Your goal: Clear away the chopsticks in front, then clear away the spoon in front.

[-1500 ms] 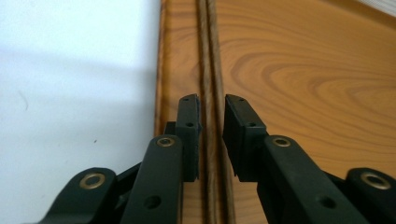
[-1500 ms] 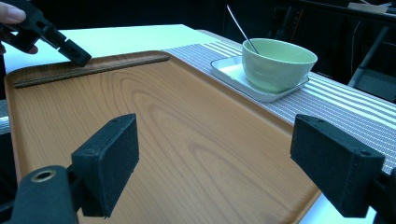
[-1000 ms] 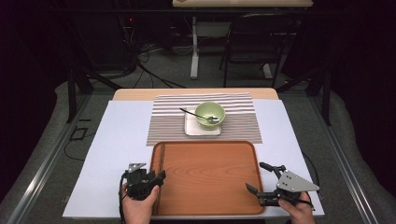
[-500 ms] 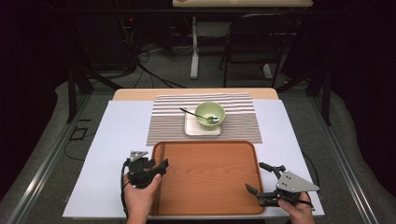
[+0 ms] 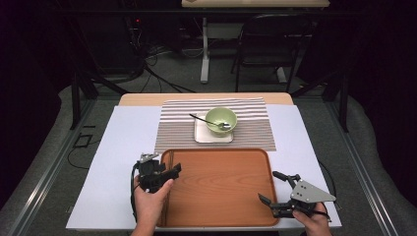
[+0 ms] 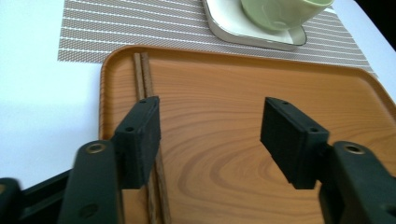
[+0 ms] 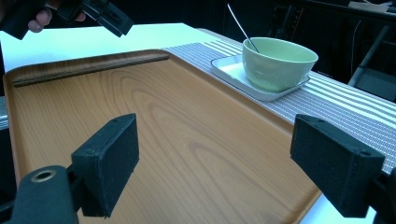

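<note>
- High view: the left gripper (image 5: 166, 173) is hovering over the left edge of the wooden tray (image 5: 221, 187), released, its jaws just having been opening with nothing between them. The chopsticks (image 5: 164, 196) are lying along the tray's left rim. The right gripper (image 5: 269, 189) is sitting at the tray's near right corner, released and empty.
- Left gripper view: the chopsticks (image 6: 145, 81) are resting flat on the tray (image 6: 243, 93), passing under the left jaw; the pads are standing apart.
- Right gripper view: the green bowl (image 7: 279, 63) with a spoon (image 7: 240, 27) is standing on a white plate (image 7: 233, 70), on the striped mat (image 7: 355, 109) lying on the worktop (image 7: 93, 37) beyond the tray.
</note>
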